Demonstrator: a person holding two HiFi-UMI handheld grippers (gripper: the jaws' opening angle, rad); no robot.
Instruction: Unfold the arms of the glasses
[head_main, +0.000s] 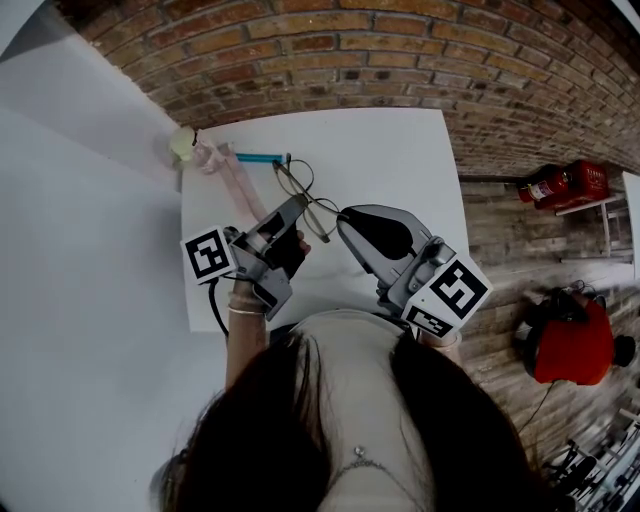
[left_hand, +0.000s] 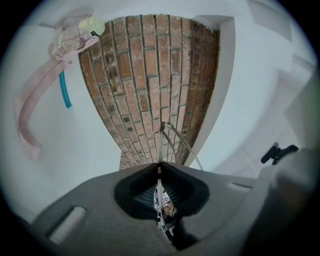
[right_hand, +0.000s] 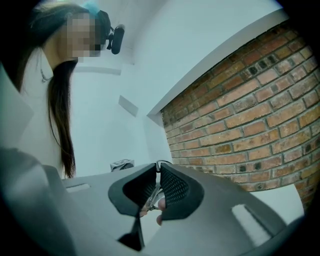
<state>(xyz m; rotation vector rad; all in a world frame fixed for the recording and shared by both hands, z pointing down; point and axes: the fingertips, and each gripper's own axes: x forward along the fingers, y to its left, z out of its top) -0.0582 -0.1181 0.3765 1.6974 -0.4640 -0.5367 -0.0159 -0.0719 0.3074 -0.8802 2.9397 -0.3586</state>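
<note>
A: Where are the glasses (head_main: 308, 197)?
B: Above the tabletop (head_main: 400, 150). My left gripper (head_main: 297, 205) and right gripper (head_main: 343, 216) both clamp them. I'd swing one arm outward slowly, avoiding twist.

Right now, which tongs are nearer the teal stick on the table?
Left. The left tongs, shut on the glasses, sit close to the teal stick's right end; the right tongs grip the same glasses farther right.
</note>
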